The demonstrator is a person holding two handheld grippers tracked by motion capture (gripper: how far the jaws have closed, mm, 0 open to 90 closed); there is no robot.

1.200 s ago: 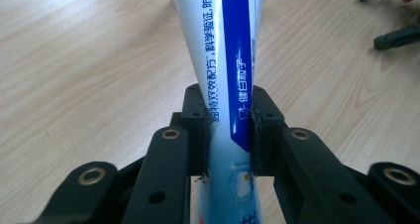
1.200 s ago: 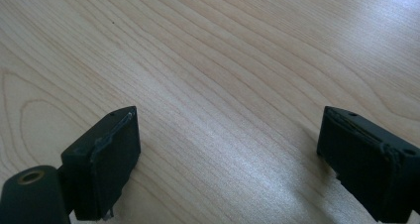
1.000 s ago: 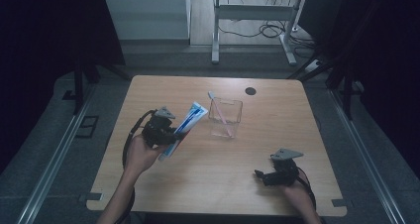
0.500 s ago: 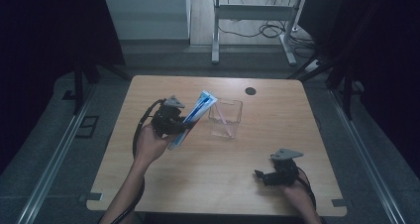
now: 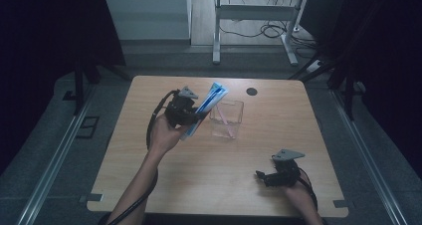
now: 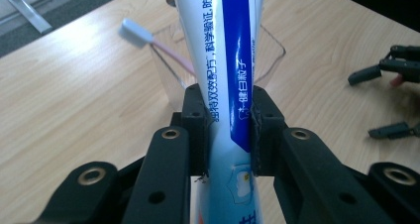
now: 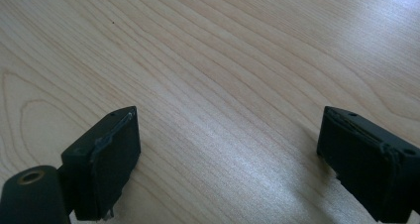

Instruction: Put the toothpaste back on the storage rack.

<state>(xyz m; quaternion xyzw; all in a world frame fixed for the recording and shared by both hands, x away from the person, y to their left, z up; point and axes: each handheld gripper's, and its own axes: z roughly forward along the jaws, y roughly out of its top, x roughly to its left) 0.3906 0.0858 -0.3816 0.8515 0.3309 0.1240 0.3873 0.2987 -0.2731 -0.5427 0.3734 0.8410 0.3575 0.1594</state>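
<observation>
My left gripper (image 5: 195,116) (image 6: 228,127) is shut on a white and blue toothpaste tube (image 5: 206,108) (image 6: 228,50), pads pressing its sides, and holds it tilted above the table left of a clear plastic cup (image 5: 227,119) (image 6: 270,55). A pink toothbrush (image 5: 223,119) (image 6: 163,48) with a pale head leans inside the cup. The tube's upper end reaches over the cup's near-left rim. Near the table's front right, my right gripper (image 5: 263,177) (image 7: 228,169) rests low over bare wood, jaws wide apart with nothing between them.
The wooden table (image 5: 298,130) has a round dark cable hole (image 5: 252,91) at the back, right of the cup. Dark floor and a metal desk frame (image 5: 249,16) lie beyond the far edge. Rails run along both sides.
My left gripper has carried the toothpaste tube up and to the right, from left of the cup to its rim. The right gripper has kept still.
</observation>
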